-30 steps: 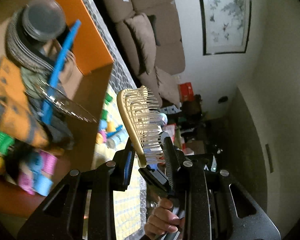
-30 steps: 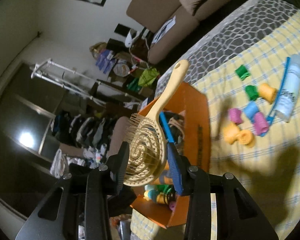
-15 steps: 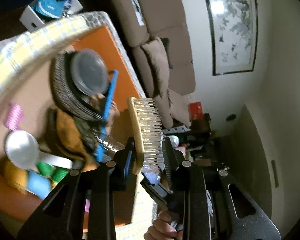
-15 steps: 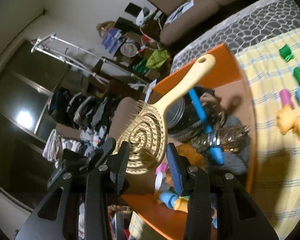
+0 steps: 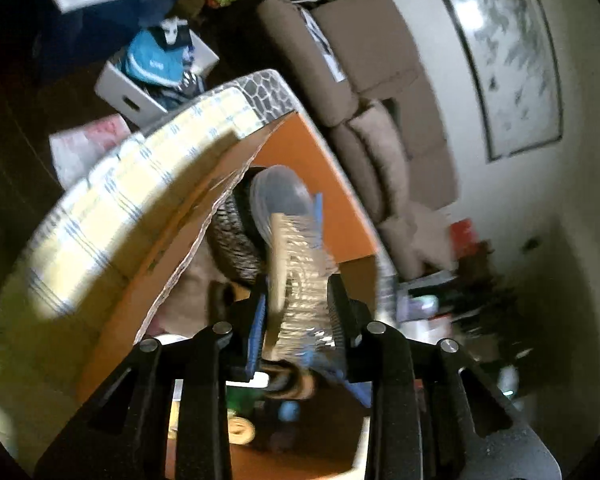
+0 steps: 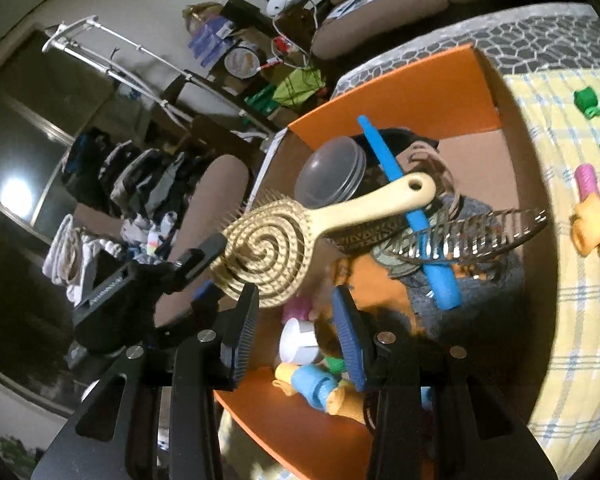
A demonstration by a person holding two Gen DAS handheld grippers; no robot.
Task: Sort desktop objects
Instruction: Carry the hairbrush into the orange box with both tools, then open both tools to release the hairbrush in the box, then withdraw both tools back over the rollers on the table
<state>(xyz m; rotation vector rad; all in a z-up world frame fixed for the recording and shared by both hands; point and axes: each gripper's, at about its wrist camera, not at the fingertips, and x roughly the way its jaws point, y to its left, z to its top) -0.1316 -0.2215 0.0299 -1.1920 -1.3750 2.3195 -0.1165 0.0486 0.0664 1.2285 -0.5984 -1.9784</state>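
Note:
A cream spiral hairbrush [image 6: 284, 240] hangs over the open orange cardboard box [image 6: 420, 80]. My left gripper [image 5: 296, 312] is shut on the brush head [image 5: 296, 276], seen edge-on with its bristles. In the right wrist view the left gripper's fingers [image 6: 204, 256] clamp the brush head from the left. My right gripper [image 6: 294, 316] is open and empty just below the brush, over the box. The box holds a blue comb [image 6: 412, 216], a clear-lidded jar [image 6: 332, 176], a metal hair clip [image 6: 472, 236], a white cup [image 6: 296, 340] and several coloured rollers [image 6: 312, 384].
Several loose rollers, green [image 6: 588, 100], pink [image 6: 586, 182] and orange [image 6: 592, 232], lie on the yellow checked cloth [image 6: 580, 340] right of the box. A brown sofa [image 5: 360, 80] stands beyond the table. Floor clutter and a white crate [image 5: 148, 80] lie past the table's edge.
The brush has come down over the box interior with its handle now lower and flatter. The right gripper's jaws no longer bracket the brush head; only the left gripper holds it.

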